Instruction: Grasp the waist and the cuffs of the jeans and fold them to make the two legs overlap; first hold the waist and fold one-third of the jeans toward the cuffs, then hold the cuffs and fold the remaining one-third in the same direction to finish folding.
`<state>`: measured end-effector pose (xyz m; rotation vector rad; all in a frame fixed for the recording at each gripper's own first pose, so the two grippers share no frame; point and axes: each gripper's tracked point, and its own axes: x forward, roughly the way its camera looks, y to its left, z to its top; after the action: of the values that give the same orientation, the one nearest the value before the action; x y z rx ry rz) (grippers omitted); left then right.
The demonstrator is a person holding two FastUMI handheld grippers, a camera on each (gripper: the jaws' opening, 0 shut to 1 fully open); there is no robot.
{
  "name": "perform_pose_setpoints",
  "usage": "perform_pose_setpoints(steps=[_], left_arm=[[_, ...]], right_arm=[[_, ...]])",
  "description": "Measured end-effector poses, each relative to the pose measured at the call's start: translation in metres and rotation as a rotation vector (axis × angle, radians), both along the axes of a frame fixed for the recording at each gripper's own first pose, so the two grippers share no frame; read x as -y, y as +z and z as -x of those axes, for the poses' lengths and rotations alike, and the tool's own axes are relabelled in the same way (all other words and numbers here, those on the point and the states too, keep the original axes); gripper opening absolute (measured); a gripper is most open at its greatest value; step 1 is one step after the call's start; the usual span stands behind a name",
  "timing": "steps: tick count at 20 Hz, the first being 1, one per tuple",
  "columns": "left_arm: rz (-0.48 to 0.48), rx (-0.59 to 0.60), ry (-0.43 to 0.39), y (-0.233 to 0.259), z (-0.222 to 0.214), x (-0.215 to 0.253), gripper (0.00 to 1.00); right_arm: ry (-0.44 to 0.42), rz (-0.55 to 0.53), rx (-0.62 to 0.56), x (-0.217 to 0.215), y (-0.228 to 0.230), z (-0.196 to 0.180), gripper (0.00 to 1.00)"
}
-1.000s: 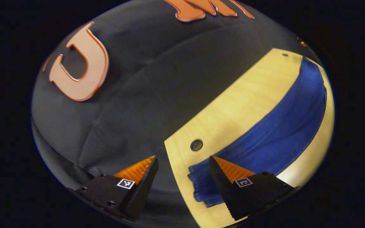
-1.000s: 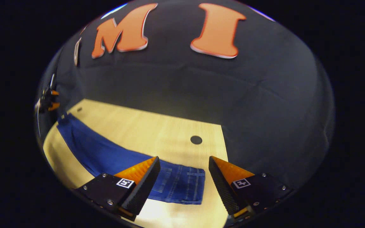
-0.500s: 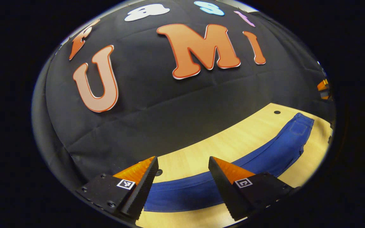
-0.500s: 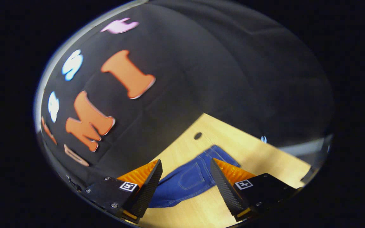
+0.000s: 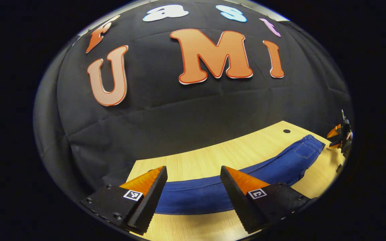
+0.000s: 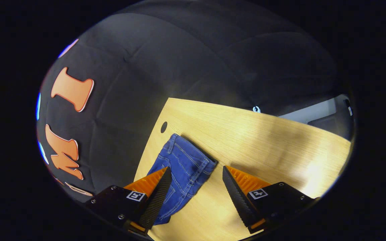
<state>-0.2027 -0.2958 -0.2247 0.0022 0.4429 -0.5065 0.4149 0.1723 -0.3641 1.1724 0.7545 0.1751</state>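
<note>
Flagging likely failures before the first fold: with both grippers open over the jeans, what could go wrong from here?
1. The right gripper sits off the waist's corner, so it might pinch just one layer.
2. The jeans lie long and narrow; uneven lifts could skew the legs.
3. The waist lies near the table edge and could slide off.

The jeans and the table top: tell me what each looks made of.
Jeans: blue denim, matte, judging by the woven look, pale double stitching and sewn waistband. Table: pale wood or a wood-look laminate; fine straight grain lines and a soft sheen under the light leave it open which.
</note>
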Motion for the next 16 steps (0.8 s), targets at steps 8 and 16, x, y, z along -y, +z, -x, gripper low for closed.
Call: perform_pose_setpoints(steps=[8, 16], left_arm=[[-0.02, -0.065, 0.121, -0.012, 0.009, -0.058, 0.98], [-0.029, -0.093, 0.149, -0.028, 0.005, -0.074, 0.98]], right_arm=[[-0.08, -0.08, -0.059, -0.029, -0.019, -0.048, 0.77], [-0.105, 0.109, -0.02, -0.023, -0.018, -0.051, 0.03]])
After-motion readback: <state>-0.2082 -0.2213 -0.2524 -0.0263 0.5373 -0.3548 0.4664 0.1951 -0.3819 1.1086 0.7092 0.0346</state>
